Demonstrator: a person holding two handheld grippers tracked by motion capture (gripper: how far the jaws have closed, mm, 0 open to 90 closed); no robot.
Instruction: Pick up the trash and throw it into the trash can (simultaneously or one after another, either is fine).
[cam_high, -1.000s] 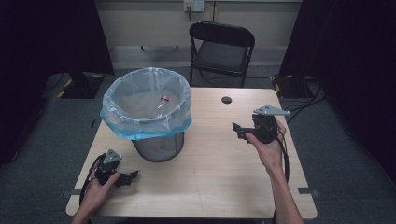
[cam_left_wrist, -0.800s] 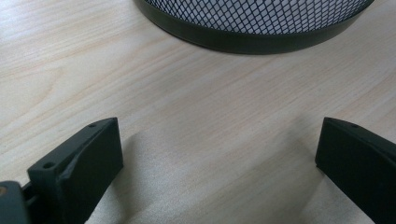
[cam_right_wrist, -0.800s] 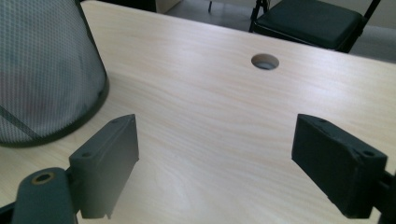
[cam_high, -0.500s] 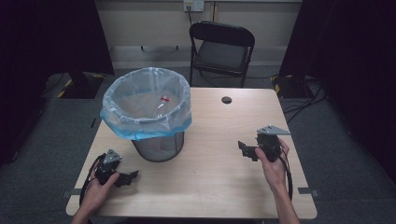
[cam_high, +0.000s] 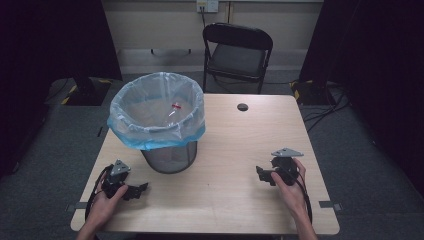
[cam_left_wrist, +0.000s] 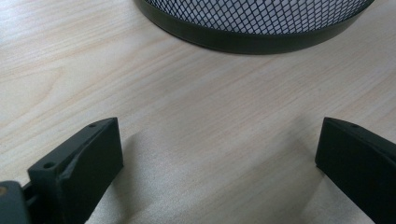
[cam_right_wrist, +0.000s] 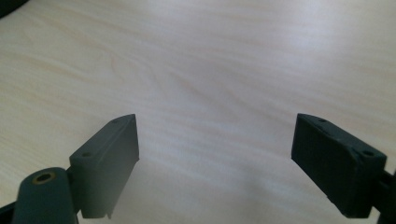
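A black mesh wastebasket lined with a pale blue plastic bag stands on the left half of the wooden table; a small red-and-white scrap lies inside it. My left gripper rests on the table near the front left corner, open and empty, its jaws pointing at the basket's base. My right gripper sits low on the table at the front right, open, with bare wood between its jaws.
A black folding chair stands behind the table's far edge. A round cable hole is in the tabletop near the back. Cables trail from both grippers over the front edge.
My right gripper has come down and back toward the front of the table, from mid-right to the front right. The left gripper has stayed in place.
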